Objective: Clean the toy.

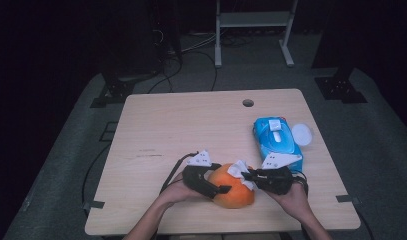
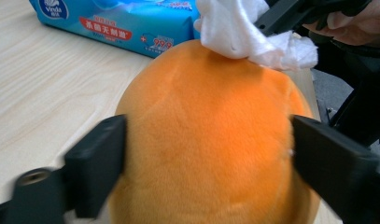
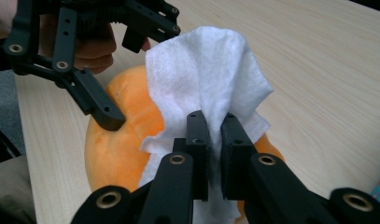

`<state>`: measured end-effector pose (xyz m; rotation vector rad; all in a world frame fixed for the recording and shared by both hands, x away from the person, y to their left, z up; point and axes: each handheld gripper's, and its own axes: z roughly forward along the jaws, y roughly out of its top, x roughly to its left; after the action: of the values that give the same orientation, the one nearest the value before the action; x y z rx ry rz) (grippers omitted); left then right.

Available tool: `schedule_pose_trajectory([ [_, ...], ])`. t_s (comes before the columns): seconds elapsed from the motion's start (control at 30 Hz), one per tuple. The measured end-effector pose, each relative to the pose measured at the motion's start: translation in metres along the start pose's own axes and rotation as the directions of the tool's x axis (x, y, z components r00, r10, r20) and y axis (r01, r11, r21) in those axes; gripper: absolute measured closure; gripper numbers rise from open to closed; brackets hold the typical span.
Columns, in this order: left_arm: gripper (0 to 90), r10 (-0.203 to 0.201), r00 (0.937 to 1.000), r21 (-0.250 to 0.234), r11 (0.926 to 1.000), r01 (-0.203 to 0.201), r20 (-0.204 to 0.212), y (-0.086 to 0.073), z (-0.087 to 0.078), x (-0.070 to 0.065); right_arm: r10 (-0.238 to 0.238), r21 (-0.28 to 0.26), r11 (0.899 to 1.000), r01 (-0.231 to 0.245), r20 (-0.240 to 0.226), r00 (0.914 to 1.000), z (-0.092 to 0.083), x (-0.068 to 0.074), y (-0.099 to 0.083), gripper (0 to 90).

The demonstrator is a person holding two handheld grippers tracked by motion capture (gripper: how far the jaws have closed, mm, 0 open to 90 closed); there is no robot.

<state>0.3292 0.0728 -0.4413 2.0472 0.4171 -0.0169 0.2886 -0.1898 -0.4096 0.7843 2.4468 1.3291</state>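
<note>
writing first: blue wet-wipe pack carries the word "vinda" in white at its corner, a red band of chinese characters i can't read, and "99.9" beside it. it lies on the right of the table, with a small white round lid touching its far right side. pale wood-grain tabletop, smooth, with a round cable hole near the far edge; grey carpet around it, dark room, a white metal frame at the back.

fuzzy orange ball, plush and rounded, sits at the near edge. left gripper straddles it, black jaws spread wide against its sides. right gripper is clenched on a crumpled white wipe, soft and fibrous, pressed on top of the ball.
</note>
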Motion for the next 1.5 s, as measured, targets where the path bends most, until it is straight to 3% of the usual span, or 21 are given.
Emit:
schedule_pose_trajectory([
  [0.1,26.8,-0.007,0.9999,-0.015,0.9999,0.007,-0.009,0.002,-0.003,0.001,-0.015,-0.006,1.0,0.015,0.01,0.9998,-0.002,0.0,0.004,82.7],
  [0.17,31.0,0.055,0.9974,-0.02,0.9982,-0.056,-0.045,0.006,-0.004,-0.006,-0.03,-0.019,0.999,0.03,0.008,0.9995,-0.002,0.003,0.008,82.9],
  [0.2,31.8,0.055,0.9974,-0.02,0.9982,-0.056,-0.045,0.006,-0.004,-0.006,-0.03,-0.019,0.999,0.03,0.008,0.9995,-0.002,0.003,0.008,82.9],
  [0.33,33.2,0.21,0.967,-0.016,0.9767,-0.214,-0.145,0.016,-0.004,-0.022,-0.065,-0.052,0.997,0.064,-0.01,0.9978,0.002,0.017,0.017,82.8],
  [0.37,33.3,0.256,0.9488,-0.008,0.965,-0.262,-0.185,0.017,-0.004,-0.026,-0.076,-0.054,0.996,0.075,-0.006,0.9971,0.002,0.019,0.019,82.8],
  [0.4,33.3,0.275,0.9398,-0.005,0.9593,-0.282,-0.202,0.017,-0.005,-0.027,-0.096,-0.054,0.994,0.097,0.015,0.9952,0.002,0.021,0.021,82.7],
  [0.43,32.9,0.272,0.9398,-0.004,0.9604,-0.278,-0.207,0.016,-0.006,-0.026,-0.077,-0.055,0.995,0.078,0.007,0.997,0.001,0.016,0.02,82.6],
  [0.5,31.7,0.268,0.941,0.001,0.9617,-0.274,-0.206,0.014,-0.007,-0.024,-0.061,-0.033,0.998,0.062,0.022,0.9979,0.002,0.009,0.015,82.6],
  [0.63,23.2,0.202,0.9624,-0.018,0.9778,-0.209,-0.181,0.01,-0.008,-0.014,-0.011,-0.009,1.0,0.012,0.028,0.9995,0.003,-0.003,0.005,82.6],
  [0.67,15.5,0.165,0.9727,-0.028,0.9847,-0.172,-0.163,0.01,-0.009,-0.011,-0.005,0.005,1.0,0.005,0.038,0.9992,0.002,-0.007,0.002,82.6],
  [0.77,12.5,0.08,0.9865,-0.035,0.9957,-0.086,-0.143,0.008,-0.011,-0.001,-0.001,0.011,1.0,0.0,0.035,0.9994,0.002,-0.006,-0.002,82.7],
  [0.83,16.2,0.087,0.9864,-0.03,0.9953,-0.092,-0.139,0.007,-0.009,-0.003,-0.002,0.011,1.0,0.001,0.033,0.9994,0.002,-0.005,-0.001,82.8],
  [0.87,23.0,0.111,0.9828,-0.021,0.9932,-0.115,-0.148,0.006,-0.008,-0.005,-0.014,0.009,1.0,0.014,0.026,0.9996,0.001,0.0,0.002,82.7],
  [1.0,27.1,0.194,0.9685,0.007,0.9807,-0.195,-0.157,0.01,-0.006,-0.017,-0.04,-0.017,0.999,0.04,-0.002,0.9992,0.006,0.01,0.013,82.7],
  [1.17,24.9,0.184,0.9729,0.004,0.9827,-0.185,-0.14,0.01,-0.009,-0.016,-0.02,-0.023,1.0,0.02,0.019,0.9996,0.005,0.003,0.011,82.7],
  [1.23,18.2,0.138,0.9831,-0.023,0.9896,-0.142,-0.12,0.011,-0.013,-0.01,-0.027,-0.012,1.0,0.027,0.021,0.9994,0.004,0.002,0.008,82.7],
  [1.27,14.5,0.138,0.9831,-0.023,0.9896,-0.142,-0.12,0.011,-0.013,-0.01,-0.027,-0.012,1.0,0.027,0.021,0.9994,0.004,0.002,0.008,82.7],
  [1.3,9.6,0.068,0.9928,-0.048,0.9962,-0.073,-0.099,0.012,-0.015,-0.003,-0.051,0.01,0.999,0.05,0.018,0.9986,0.004,0.003,0.005,82.7],
  [1.33,8.5,0.068,0.9928,-0.048,0.9962,-0.073,-0.099,0.012,-0.015,-0.003,-0.051,0.01,0.999,0.05,0.018,0.9986,0.004,0.003,0.005,82.7],
  [1.43,7.3,-0.016,0.9977,-0.037,0.9992,0.013,-0.067,0.006,-0.014,0.007,-0.059,0.022,0.998,0.059,-0.002,0.9983,-0.002,0.005,0.001,82.6],
  [1.5,17.0,-0.036,0.9987,-0.018,0.9992,0.035,-0.035,0.003,-0.011,0.008,-0.051,0.019,0.999,0.051,-0.002,0.9987,-0.003,0.005,0.001,82.7],
])
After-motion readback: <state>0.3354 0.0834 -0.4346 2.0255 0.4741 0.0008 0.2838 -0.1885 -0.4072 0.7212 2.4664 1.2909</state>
